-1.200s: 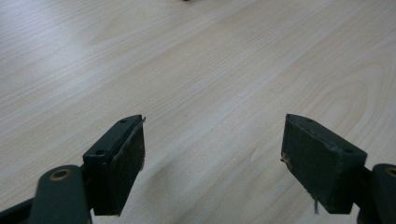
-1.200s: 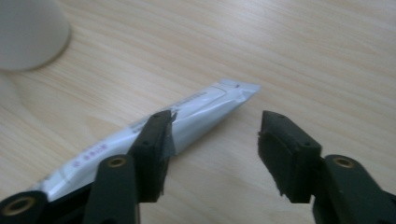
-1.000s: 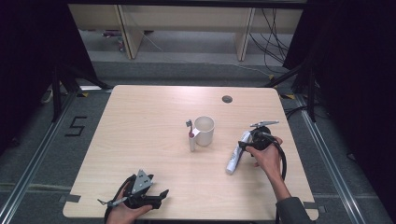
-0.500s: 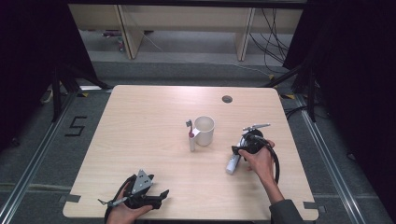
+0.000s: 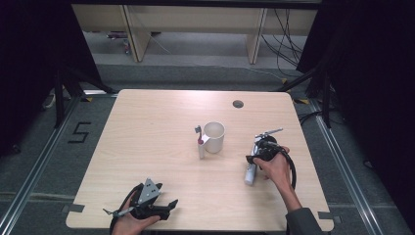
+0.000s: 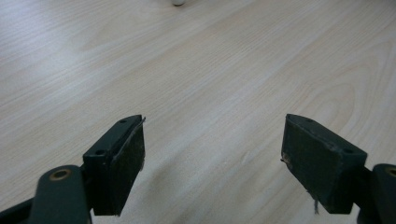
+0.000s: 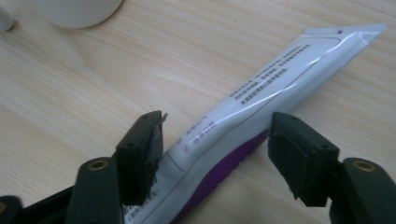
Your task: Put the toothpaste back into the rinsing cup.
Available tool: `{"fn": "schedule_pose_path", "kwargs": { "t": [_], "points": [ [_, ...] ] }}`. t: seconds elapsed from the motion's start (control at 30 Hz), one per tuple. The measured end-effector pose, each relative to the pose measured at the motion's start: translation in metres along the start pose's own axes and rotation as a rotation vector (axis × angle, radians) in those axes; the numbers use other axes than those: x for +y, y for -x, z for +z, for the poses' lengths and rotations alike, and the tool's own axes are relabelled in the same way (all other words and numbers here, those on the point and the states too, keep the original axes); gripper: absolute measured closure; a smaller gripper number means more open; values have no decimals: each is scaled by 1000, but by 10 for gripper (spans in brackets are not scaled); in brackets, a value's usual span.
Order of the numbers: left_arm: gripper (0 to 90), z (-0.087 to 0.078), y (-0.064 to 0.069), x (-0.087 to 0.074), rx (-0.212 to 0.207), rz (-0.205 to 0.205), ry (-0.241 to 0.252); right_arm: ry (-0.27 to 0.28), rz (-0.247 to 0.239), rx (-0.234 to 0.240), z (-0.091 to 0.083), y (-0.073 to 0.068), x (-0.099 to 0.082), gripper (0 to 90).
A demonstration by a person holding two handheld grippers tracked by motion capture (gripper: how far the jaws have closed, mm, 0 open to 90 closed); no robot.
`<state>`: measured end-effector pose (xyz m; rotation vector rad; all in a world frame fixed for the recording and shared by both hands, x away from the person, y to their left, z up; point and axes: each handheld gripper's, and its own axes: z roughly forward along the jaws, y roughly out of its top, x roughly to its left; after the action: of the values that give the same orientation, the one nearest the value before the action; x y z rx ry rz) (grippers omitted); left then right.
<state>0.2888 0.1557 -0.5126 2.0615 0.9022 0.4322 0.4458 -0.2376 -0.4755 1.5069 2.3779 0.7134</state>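
A white and purple toothpaste tube (image 5: 250, 172) (image 7: 261, 84) lies flat on the wooden table (image 5: 156, 127), right of centre. My right gripper (image 5: 253, 159) (image 7: 215, 140) straddles the tube with one jaw on each side. Its jaws have just been closing, and the pads stand close to the tube's edges without visibly squeezing it. A white mug (image 5: 214, 136) (image 7: 74, 9) stands mid-table with a toothbrush (image 5: 200, 144) lying against its left side. Near the front edge, my left gripper (image 5: 170, 202) (image 6: 212, 158) rests open over bare wood, with nothing between its jaws.
A small round cable hole (image 5: 238, 104) sits near the table's far edge. Black cable (image 5: 292, 169) loops from the right gripper beside the person's hand. Shelving legs and floor cables lie beyond the table.
The right gripper has shifted slightly left over the tube, which still lies on the table. The left gripper has not moved.
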Motion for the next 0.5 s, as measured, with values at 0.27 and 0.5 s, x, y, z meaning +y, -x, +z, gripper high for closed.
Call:
{"fn": "schedule_pose_path", "kwargs": {
  "t": [0.27,0.5],
  "points": [
    [211,1,0,0,-2,10,1,-67,-29,2,-2,16,2,504],
    [211,2,0,0,-5,12,2,-117,-34,-9,-5,19,5,575]
  ]
}}
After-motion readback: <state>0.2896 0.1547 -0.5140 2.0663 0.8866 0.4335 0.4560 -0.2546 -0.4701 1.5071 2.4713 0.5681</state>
